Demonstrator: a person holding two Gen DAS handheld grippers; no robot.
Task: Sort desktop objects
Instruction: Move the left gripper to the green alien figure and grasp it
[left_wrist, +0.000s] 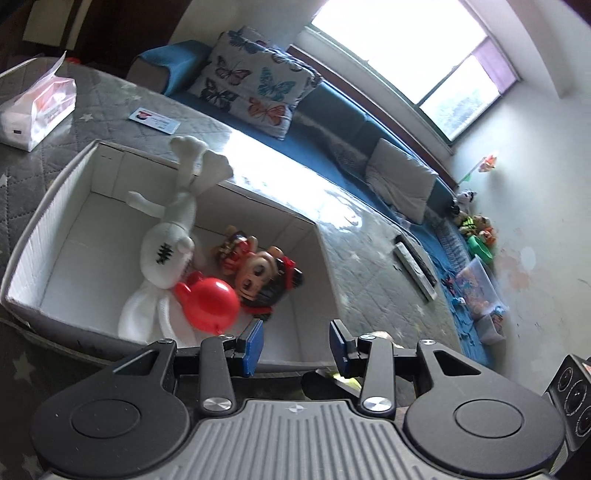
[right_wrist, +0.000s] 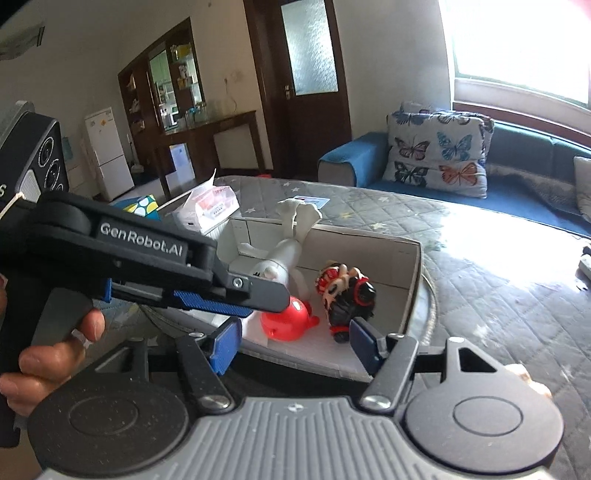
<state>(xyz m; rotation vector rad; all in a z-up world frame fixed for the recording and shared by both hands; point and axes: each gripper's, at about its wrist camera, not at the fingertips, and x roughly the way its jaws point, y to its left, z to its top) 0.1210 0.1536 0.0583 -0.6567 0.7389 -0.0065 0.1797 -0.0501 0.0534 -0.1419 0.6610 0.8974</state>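
An open white box (left_wrist: 55, 199) stands on the grey quilted table. In it lie a white plush rabbit (left_wrist: 166, 254), a red round toy (left_wrist: 210, 301) and a doll with black hair and a red dress (left_wrist: 258, 273). My left gripper (left_wrist: 297, 347) is open and empty, just above the box's near edge. In the right wrist view the same box (right_wrist: 412, 273) holds the rabbit (right_wrist: 284, 254), the red toy (right_wrist: 288, 317) and the doll (right_wrist: 347, 291). My right gripper (right_wrist: 295, 349) is open and empty at the box's near wall. The left gripper (right_wrist: 207, 301) crosses in from the left, over the box.
A tissue pack (left_wrist: 37, 110) and a small card (left_wrist: 155, 120) lie on the table beyond the box. A blue sofa with a butterfly cushion (left_wrist: 255, 85) runs along the far side. A remote (left_wrist: 415, 266) lies near the table's right edge. A patterned box (right_wrist: 142, 206) sits behind the tissues.
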